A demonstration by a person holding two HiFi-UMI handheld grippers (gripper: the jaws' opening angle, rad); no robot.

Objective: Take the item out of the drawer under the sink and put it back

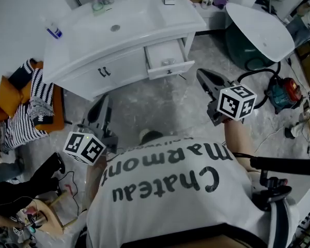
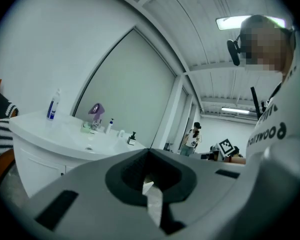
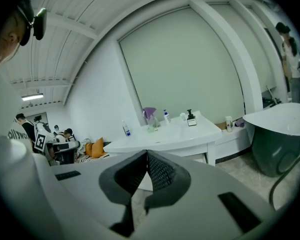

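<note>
**Head view:** the open drawer [image 1: 180, 68] is shown under the sink counter [image 1: 82, 50], upper centre. A small pale item [image 1: 168, 61] inside, too small to identify, is judged light and best pinched across its middle. The left gripper [image 1: 99, 113] and right gripper [image 1: 206, 79] are held short of it, over bare floor.

**Left gripper view:** jaws pressed together, empty.

**Right gripper view:** jaws likewise together and empty, with a bathtub [image 3: 280, 126] at right.

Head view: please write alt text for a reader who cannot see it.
Seen from above, a person in a white shirt faces a white sink cabinet whose right drawer stands open. The left tongs and the right tongs point toward it above the grey floor, touching nothing.
</note>
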